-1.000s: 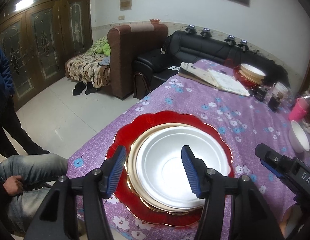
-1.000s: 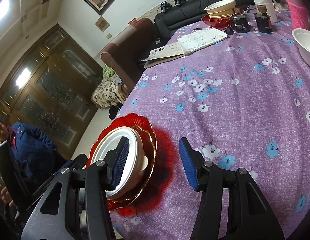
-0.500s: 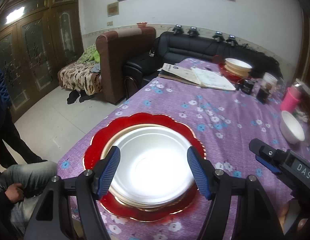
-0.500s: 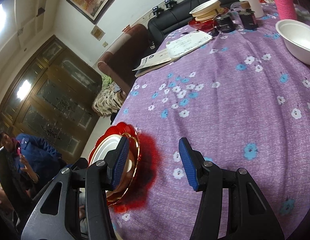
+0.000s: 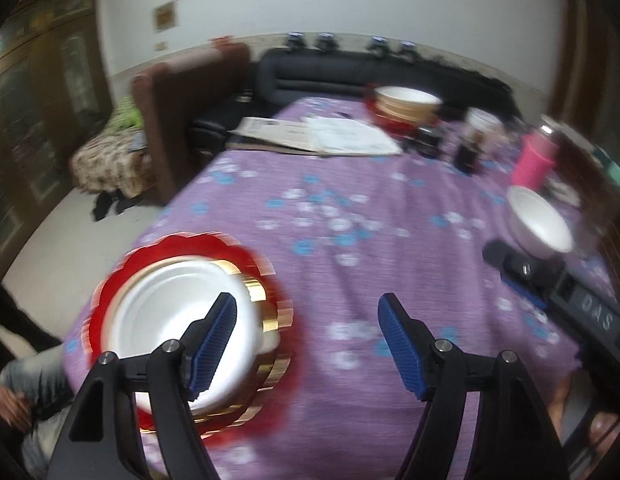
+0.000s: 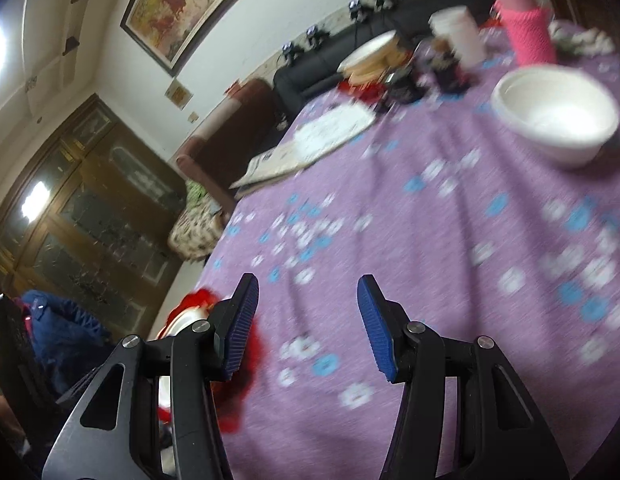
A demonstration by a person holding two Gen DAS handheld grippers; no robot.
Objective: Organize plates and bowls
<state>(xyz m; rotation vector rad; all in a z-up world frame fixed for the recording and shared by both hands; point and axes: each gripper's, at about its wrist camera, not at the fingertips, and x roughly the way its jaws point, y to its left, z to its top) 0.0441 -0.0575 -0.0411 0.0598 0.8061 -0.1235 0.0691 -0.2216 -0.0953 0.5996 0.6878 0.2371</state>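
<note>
The loose white bowl (image 6: 554, 116) sits upright on the purple flowered tablecloth (image 6: 430, 240), alone, toward the table's right side and short of the pink cup (image 6: 528, 24). It looks like the next piece to gather, since the other dishes are already grouped. In the right wrist view it lies up and to the right of the right gripper (image 6: 305, 320), well apart from it, with only bare cloth between. In the left wrist view the same bowl (image 5: 538, 222) lies far off to the right, beyond the right gripper's black body, so the right hand is clearly the nearer one and would likely take it. A round bowl has no long axis to line up with; the reach is simply forward and rightward to its rim.

The left gripper (image 5: 305, 344) is released, its jaws have just been opening wider, and nothing sits between them but cloth. The right gripper is also released and empty.

Near the table's left edge is the stack: a white plate (image 5: 177, 320) on a gold plate (image 5: 261, 304) on a red scalloped plate (image 5: 181, 246), behind the left gripper's left finger. At the far end stands a second stack of dishes (image 5: 406, 106) beside papers (image 5: 322, 136). Both views are blurred.
</note>
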